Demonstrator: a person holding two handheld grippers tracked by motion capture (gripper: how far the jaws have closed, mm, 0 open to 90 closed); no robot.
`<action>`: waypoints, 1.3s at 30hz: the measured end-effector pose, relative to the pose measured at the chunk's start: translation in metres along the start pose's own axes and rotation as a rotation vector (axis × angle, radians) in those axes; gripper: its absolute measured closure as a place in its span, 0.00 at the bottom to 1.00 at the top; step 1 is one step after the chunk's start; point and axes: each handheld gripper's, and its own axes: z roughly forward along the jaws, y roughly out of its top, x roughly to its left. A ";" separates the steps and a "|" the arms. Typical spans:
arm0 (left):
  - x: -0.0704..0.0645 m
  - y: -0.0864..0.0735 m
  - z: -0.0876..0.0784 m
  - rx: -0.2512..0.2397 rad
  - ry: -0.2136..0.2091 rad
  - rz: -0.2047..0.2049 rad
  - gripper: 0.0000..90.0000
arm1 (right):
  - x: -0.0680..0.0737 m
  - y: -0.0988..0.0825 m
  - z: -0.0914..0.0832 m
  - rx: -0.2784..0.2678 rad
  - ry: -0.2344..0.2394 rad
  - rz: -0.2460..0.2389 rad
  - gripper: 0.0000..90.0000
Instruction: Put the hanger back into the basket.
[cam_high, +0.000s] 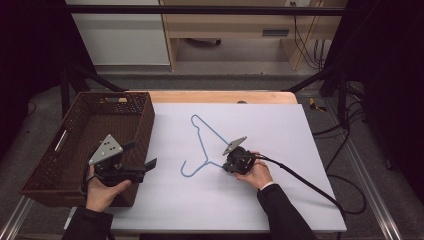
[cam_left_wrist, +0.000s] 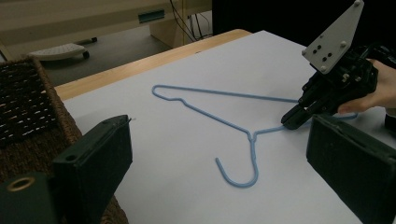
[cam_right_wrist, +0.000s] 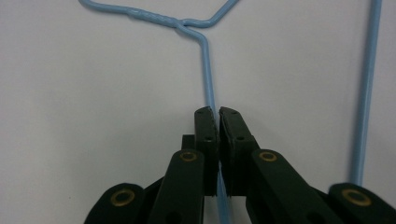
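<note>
Right jaws pinching the blue hanger, flat on the table.

Nearest me, my left gripper (cam_high: 148, 164) hangs by the wicker basket (cam_high: 85, 131), jaws spread wide, holding nothing. Farther out, my right gripper (cam_right_wrist: 218, 114) has its jaws pressed together on one wire arm of the blue hanger (cam_high: 201, 137), beside the twisted neck, on the white table (cam_high: 280, 135).

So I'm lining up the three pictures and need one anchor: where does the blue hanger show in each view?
High view: the hanger lies flat mid-table on the white sheet, hook toward the person.
Left gripper view: centre, hook nearest the camera.
Right gripper view: one wire runs up from the shut tongs to the neck twist.
Shared landmark: the right gripper pinching that wire.
</note>
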 end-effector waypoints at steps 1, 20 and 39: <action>0.000 0.000 0.000 0.000 0.000 0.000 0.08 | 0.000 0.000 0.000 -0.002 -0.001 -0.001 0.97; -0.017 -0.001 0.013 0.017 -0.035 0.019 0.08 | -0.005 0.003 -0.026 -0.110 0.054 0.038 0.97; -0.048 -0.021 0.051 0.112 -0.073 -0.002 0.07 | -0.008 0.005 -0.053 -0.218 0.076 0.078 0.97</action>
